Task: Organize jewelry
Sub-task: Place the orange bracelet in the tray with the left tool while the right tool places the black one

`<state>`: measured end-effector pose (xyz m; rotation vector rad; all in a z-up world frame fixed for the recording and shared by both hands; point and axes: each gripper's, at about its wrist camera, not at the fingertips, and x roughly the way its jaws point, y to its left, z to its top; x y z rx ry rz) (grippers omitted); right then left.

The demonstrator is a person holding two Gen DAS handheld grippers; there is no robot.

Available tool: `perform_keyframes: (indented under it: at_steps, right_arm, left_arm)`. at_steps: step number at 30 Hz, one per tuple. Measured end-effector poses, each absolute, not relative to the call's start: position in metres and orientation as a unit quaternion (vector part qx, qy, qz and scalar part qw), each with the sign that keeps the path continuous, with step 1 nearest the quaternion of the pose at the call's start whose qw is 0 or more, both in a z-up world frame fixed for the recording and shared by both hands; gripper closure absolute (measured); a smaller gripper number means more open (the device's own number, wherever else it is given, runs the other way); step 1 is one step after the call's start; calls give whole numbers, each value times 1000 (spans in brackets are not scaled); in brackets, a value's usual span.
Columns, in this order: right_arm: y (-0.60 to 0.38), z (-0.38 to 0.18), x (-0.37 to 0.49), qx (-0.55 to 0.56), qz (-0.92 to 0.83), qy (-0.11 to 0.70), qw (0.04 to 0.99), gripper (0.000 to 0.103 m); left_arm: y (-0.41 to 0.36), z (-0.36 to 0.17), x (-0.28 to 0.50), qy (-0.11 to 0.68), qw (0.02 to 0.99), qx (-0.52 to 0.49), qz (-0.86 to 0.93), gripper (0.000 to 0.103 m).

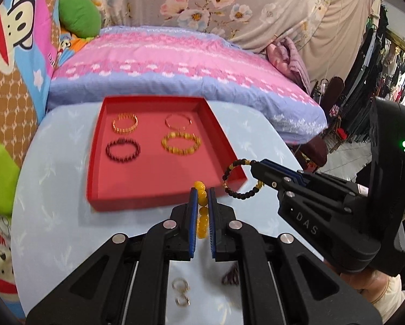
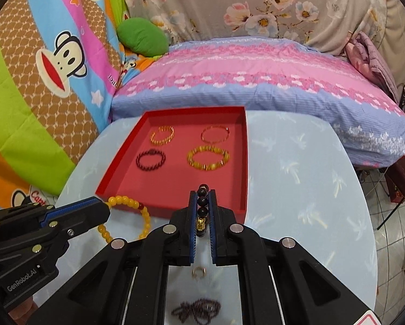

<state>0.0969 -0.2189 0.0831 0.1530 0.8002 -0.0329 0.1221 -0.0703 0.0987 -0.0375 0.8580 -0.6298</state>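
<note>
The left gripper is clamped on a yellow bracelet; the right gripper on a black bracelet — both just before the red tray's near rim. Only the right view shows the tangled necklace on the bench — bare to the right.

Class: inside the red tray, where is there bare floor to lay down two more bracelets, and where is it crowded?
Free: the red tray's near strip, between the dark red bracelet, the yellow bracelet and the front wall. Crowded: the far half, where four bracelets lie.
</note>
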Motion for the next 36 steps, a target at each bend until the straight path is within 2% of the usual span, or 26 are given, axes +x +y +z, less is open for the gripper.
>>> perform_keyframes:
  at_steps: [6,13,19,28,30,32,36]
  right_arm:
    - [-217,84,137,87,2,387,918,96]
    - [-214,44,173,118,12,429,895,96]
    - [-223,13,176,114,-12,458,881,96]
    - [-220,3,176,81,-34,463,882,95]
    - [-217,4,175,73,-39,457,885,92]
    - [-214,4,175,68,-41,455,887,91]
    - [-214,6,172,73,-40,451,888,83]
  left_arm:
    - [-69,98,170,401,868,-39,-290,96]
    - [-56,52,213,439,863,-33,-247,96]
    - [-44,19,221,459,864,-9,-205,96]
    - [-36,-2,225,473,865,5,-166,95]
    - [-36,-2,223,467,869,9,-160,95]
    - [-36,-1,223,465,871,8,-156,94]
    - [-40,0,222,461,873,7,-156,84]
